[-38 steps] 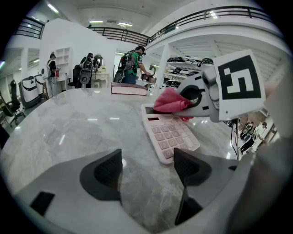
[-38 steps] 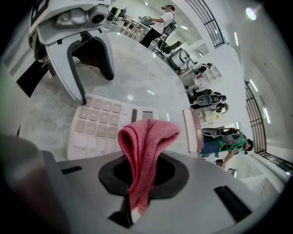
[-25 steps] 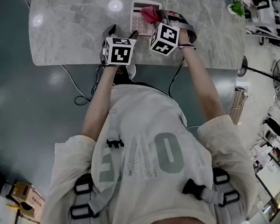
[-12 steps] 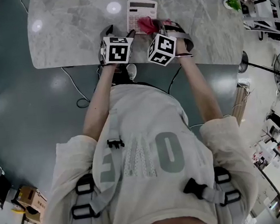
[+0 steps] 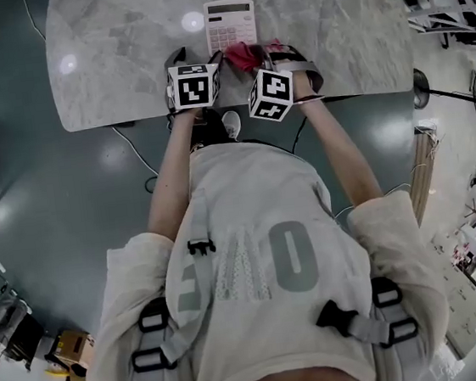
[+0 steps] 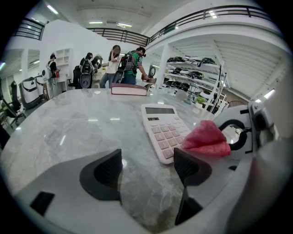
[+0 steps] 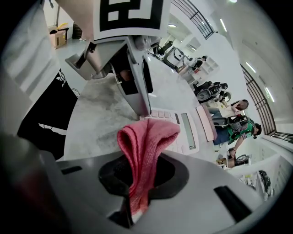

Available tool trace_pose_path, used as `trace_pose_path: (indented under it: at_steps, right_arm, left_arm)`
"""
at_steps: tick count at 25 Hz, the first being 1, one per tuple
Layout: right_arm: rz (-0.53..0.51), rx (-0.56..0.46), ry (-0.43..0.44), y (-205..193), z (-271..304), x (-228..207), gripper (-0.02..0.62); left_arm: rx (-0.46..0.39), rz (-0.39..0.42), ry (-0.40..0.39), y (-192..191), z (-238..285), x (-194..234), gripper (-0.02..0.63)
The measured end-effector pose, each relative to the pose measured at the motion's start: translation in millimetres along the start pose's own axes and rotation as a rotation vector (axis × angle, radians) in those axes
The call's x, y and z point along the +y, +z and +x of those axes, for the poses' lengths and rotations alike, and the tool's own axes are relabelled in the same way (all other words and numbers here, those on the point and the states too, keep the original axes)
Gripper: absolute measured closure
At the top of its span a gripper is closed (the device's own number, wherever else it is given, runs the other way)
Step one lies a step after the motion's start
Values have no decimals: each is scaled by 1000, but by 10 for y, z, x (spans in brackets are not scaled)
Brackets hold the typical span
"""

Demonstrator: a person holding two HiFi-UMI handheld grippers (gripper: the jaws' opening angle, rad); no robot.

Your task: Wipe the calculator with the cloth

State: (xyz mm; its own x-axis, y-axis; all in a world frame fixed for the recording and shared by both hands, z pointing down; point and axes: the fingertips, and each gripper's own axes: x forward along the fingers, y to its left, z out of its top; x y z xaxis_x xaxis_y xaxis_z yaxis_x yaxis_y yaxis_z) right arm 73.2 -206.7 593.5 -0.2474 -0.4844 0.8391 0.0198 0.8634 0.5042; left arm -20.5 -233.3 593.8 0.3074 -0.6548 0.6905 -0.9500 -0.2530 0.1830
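Red cloth (image 7: 147, 145), pinched in the right hand-held gripper (image 7: 137, 182), lies beside the calculator (image 5: 230, 24).

Pink calculator (image 6: 167, 130), red cloth (image 7: 144, 151) (grey-veined marble table (image 5: 120, 54)).

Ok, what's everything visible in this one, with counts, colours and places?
table: one, grey marble, in front of the person
calculator: one, pale pink, flat on the table
cloth: one, red, at the calculator's near edge, held in the right claw
book: one, dark red, far side of the table
bystanders: several, beyond the table
left claw: one, dark grey, open, empty, over the table beside the calculator
right claw: one, dark grey, shut on the cloth
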Motion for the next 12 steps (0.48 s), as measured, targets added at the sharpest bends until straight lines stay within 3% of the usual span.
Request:
trace_pose_path:
  at_steps: [12]
  right_arm:
    - [4,-12,20,-25,-47,112,540]
  left_arm:
    - [4,3,3,2,-19,-36,259]
